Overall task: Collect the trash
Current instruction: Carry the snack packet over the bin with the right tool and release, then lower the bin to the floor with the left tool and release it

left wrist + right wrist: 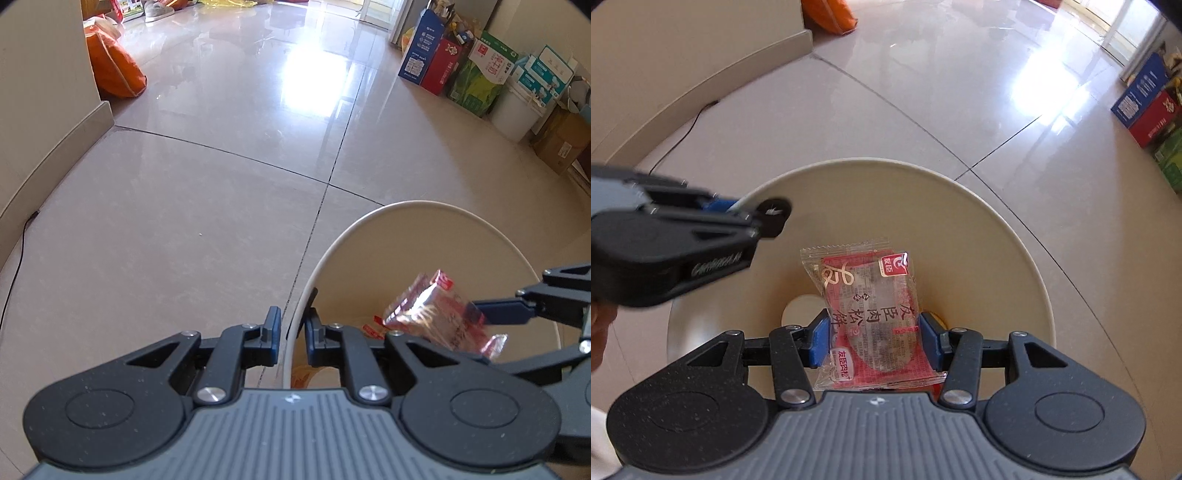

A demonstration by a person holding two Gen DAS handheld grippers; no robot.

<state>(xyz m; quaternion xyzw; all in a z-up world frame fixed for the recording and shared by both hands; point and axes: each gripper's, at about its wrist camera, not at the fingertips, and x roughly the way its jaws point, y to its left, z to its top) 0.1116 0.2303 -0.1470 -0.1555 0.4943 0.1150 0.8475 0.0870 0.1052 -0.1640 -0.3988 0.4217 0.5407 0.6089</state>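
R gripper [873,341] clamps a red snack wrapper [866,295] by its long side edges, over the open cream bin [1015,236]; wrapper's long axis runs along the fingers, logo end pointing away, down into the bin. L gripper [291,336] is clenched on the bin's near rim, one finger in, one out. Glossy tile floor [207,192] around.

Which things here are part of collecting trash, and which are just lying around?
Job: snack wrapper in right gripper; bin, rim pinched by left gripper.
Lying about: orange bag, cartons, slipper, black cable.
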